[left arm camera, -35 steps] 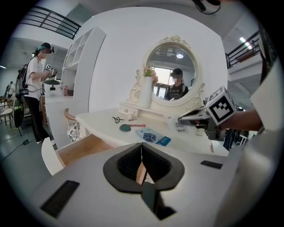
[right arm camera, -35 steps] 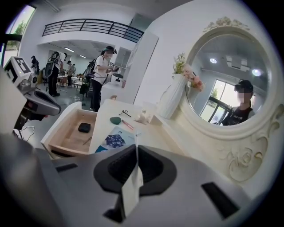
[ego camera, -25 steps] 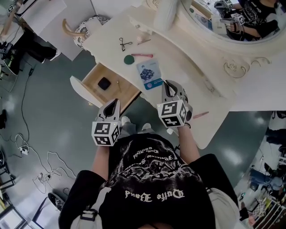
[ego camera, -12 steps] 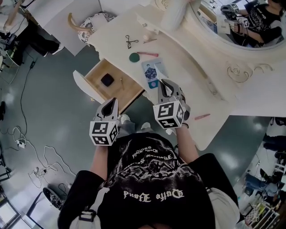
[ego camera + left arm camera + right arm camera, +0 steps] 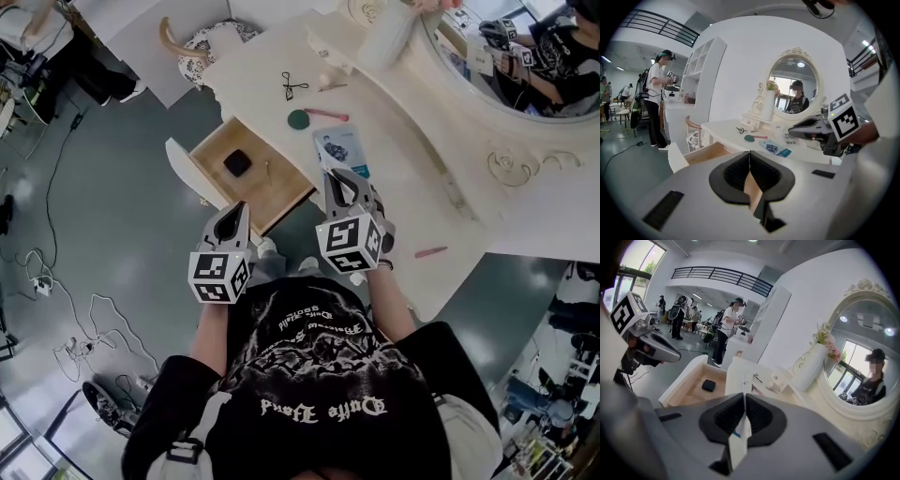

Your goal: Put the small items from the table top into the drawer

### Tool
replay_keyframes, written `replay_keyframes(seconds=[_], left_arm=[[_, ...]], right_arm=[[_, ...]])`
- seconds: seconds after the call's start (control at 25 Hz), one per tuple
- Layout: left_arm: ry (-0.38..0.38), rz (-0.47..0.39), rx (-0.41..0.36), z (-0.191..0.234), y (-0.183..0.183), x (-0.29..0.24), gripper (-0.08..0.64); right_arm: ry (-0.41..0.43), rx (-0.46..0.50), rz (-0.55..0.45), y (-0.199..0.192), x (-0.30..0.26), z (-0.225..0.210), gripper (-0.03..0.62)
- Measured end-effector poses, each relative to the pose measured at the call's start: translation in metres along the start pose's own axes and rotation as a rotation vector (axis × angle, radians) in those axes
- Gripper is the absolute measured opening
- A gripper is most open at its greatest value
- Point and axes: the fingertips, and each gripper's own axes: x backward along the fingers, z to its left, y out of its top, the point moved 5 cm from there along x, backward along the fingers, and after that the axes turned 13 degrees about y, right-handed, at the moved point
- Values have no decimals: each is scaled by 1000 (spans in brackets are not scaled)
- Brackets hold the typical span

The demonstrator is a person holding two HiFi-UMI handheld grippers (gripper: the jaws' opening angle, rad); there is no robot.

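Observation:
An open wooden drawer (image 5: 211, 155) holds a black square item (image 5: 236, 162) and a small thin piece (image 5: 266, 167). On the cream dressing table (image 5: 403, 187) lie scissors (image 5: 293, 86), a green round item (image 5: 298, 118), a pink pen (image 5: 330, 114) and a blue-and-white packet (image 5: 342, 150). Another pink pen (image 5: 431, 251) rests near the front edge. My right gripper (image 5: 333, 178) is shut and empty, its tips at the packet's near end. My left gripper (image 5: 239, 208) is shut and empty, just off the drawer's front corner.
A tall white vase (image 5: 389, 37) and an oval mirror (image 5: 525, 66) stand at the back of the table. A chair (image 5: 202, 47) sits beyond the table's left end. Cables (image 5: 84, 328) lie on the grey floor. People stand far off (image 5: 658, 93).
My right gripper has moved left along the table's front edge to the packet's near end. The left gripper has barely moved. The items on the table have stayed put.

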Motion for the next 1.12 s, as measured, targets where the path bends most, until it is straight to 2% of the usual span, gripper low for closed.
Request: replay_keyframes(seconds=[0.84,1.12], left_arm=[[82,-25,9,45,4,11,15],[112,-18,14,64,3,13,15]], right_arm=[[137,96,-63,51,-39,55,20],[187,122,-55,61,-56,74,20]])
